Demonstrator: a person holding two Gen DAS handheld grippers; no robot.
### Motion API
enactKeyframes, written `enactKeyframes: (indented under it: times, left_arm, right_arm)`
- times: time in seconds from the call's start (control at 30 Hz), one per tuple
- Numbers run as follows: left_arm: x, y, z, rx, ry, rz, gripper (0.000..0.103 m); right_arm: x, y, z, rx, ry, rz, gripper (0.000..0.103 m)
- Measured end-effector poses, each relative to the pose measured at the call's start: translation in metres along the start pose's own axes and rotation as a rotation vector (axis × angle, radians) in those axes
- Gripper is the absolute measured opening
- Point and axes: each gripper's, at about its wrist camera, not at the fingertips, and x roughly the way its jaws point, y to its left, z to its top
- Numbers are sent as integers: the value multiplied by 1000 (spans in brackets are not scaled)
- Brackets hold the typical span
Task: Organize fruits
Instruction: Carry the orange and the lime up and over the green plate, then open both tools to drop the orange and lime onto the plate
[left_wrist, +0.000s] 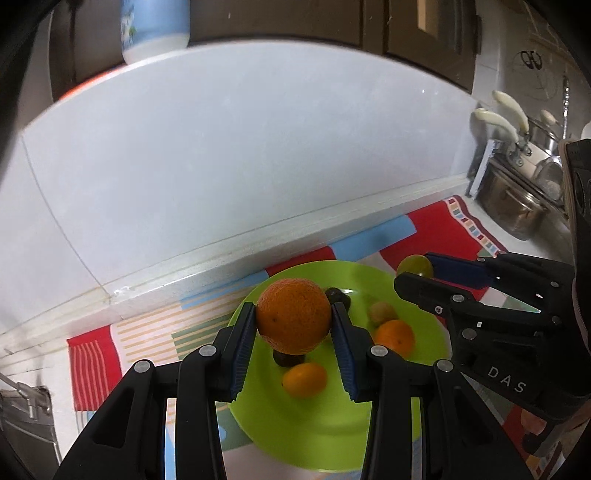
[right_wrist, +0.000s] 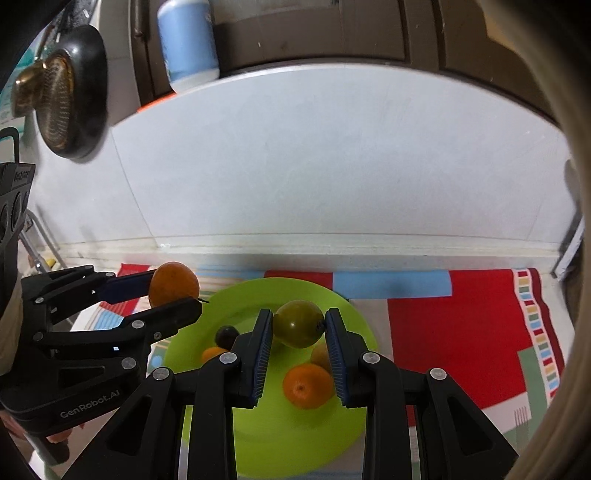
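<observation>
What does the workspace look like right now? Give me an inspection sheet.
Surface: patterned cloth on a pale counter, below a tiled wall.
Job's things: green plate holding two small oranges, a yellowish fruit and dark fruits.
Clutter: nothing seen on the cloth.
Grippers: left hand-held gripper shut on a large orange; right hand-held gripper shut on a green fruit; both above the plate.
Cables: nothing seen.
Surroundings: pots at the sink side, blue-and-white container above, dark cabinets.
</observation>
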Motion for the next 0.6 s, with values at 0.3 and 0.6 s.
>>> enactKeyframes:
  times: [0.3, 0.6]
  left_arm:
    - [37, 5, 1, -15, 53, -9, 40]
    - [50, 6, 0, -18, 78, -18, 40]
  right_arm:
    - [38, -10, 1, 0, 56, 9, 30]
    - [58, -16, -2, 14, 94, 19, 30]
